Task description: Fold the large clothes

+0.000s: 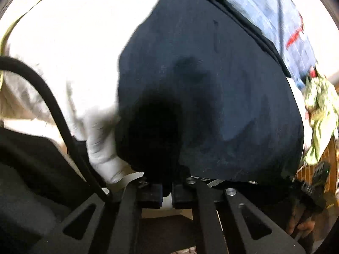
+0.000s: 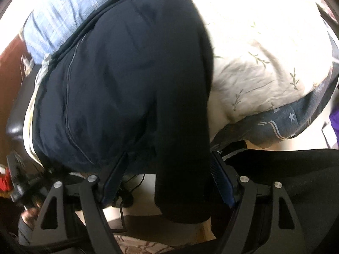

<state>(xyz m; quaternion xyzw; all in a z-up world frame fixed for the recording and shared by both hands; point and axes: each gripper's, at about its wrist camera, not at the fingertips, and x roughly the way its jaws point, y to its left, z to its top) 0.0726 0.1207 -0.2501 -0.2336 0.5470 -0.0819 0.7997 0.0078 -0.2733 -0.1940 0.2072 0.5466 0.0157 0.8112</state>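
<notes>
Left wrist view: a black cable [image 1: 48,97] crosses white bedding [image 1: 70,42] at far left. My left gripper [image 1: 166,192] is pinched on the dark navy fabric garment [image 1: 201,95], which blocks the middle. Pale blue checked cloth [image 1: 264,6] lies beyond it. Right wrist view: my right gripper [image 2: 169,182] stands wide, the garment's hanging fold [image 2: 184,169] between its fingers. Cream leaf-print quilt [image 2: 264,63] lies rightward.
</notes>
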